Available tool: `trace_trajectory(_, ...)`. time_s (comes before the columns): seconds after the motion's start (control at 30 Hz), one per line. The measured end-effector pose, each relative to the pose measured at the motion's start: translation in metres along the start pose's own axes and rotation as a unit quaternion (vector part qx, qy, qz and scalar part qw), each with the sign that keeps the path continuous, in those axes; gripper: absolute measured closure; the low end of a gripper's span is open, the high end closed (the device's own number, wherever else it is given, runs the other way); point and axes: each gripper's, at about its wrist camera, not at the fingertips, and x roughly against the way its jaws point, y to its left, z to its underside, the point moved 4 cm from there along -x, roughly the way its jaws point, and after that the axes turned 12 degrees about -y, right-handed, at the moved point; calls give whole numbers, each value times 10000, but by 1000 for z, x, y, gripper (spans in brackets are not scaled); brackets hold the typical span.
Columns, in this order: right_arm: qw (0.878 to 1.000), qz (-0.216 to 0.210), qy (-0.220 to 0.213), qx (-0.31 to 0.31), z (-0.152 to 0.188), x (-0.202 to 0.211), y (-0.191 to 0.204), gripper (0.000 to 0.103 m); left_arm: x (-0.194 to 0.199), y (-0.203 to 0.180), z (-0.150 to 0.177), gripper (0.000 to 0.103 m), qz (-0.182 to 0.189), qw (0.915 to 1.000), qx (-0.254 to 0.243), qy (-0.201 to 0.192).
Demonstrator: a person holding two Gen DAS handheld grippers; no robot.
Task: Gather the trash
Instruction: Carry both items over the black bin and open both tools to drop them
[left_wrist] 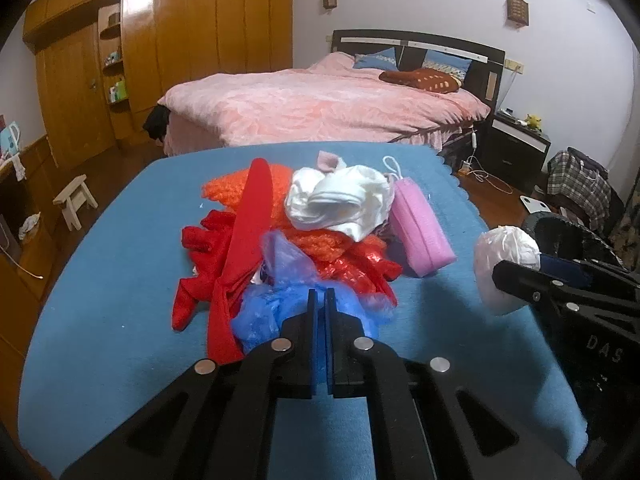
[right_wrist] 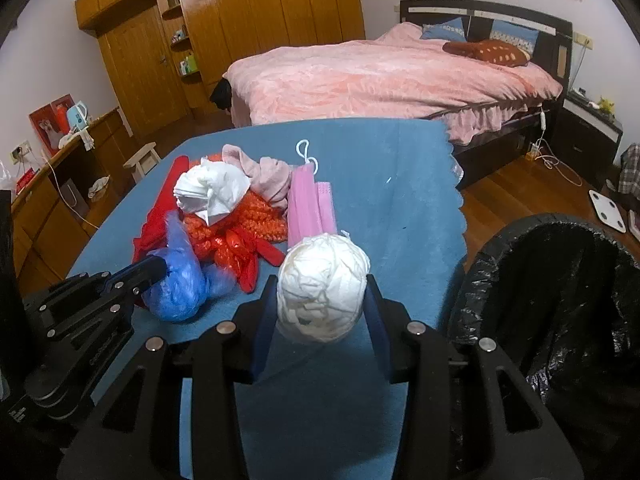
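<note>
1. A white crumpled paper ball [right_wrist: 322, 286] sits clamped between the two fingers of the right hand-held gripper [right_wrist: 322, 300], lifted off the blue worktop [right_wrist: 400, 184] and hanging near its right edge.
2. Just right of that ball stands a bin lined with a black trash bag [right_wrist: 560, 280], its mouth facing upward beside the worktop's edge.
3. The left hand-held gripper [left_wrist: 320, 300] is clenched on a thin blue plastic bag [left_wrist: 264, 312]; its jaws are pressed together with only a sliver of blue film between them.
4. The blue bag lies at the near edge of a heap of trash in the middle of the worktop.
5. In that heap: a red cloth [left_wrist: 236, 256] stretched in a long strip on the left, orange crinkled wrapping [right_wrist: 244, 216] beneath and behind, and shiny red plastic [right_wrist: 236, 252] on the near side.
6. A wad of white tissue [left_wrist: 340, 200] rests on top of the orange wrapping, with a pale pink cloth [right_wrist: 264, 176] just behind it.
7. Pink face masks [right_wrist: 310, 208] with white ear loops lie at the heap's right side, touching it.
8. Beyond the worktop is a bed [left_wrist: 320, 108] under a pink cover, and a wooden wardrobe [left_wrist: 180, 40] fills the far left wall.
9. A small white stool [left_wrist: 74, 200] stands on the wooden floor to the left of the worktop.
</note>
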Motion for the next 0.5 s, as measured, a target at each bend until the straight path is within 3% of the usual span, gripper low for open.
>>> trace_trajectory(0.1, 10000, 15, 22, -31, 2, 0, -1, 62, -5, -2, 5, 100, -7, 9999, -52, 147)
trace_trajectory(0.17, 10000, 7, 38, -39, 3, 1, -1, 62, -8, -4, 9, 94, 10, 9997, -53, 231)
trace_trajectory(0.23, 10000, 0, 49, -27, 4, 0, -1, 61, -10, -4, 11, 57, -111, 9995, -91, 272)
trace_trajectory(0.27, 10000, 3, 58, -25, 4, -1, -1, 61, -11, -4, 13, 51, -176, 9995, -92, 257)
trace_trajectory(0.5, 9998, 33, 146, -99, 12, -6, -4, 61, -26, -7, 24, 50, -124, 9985, -154, 520)
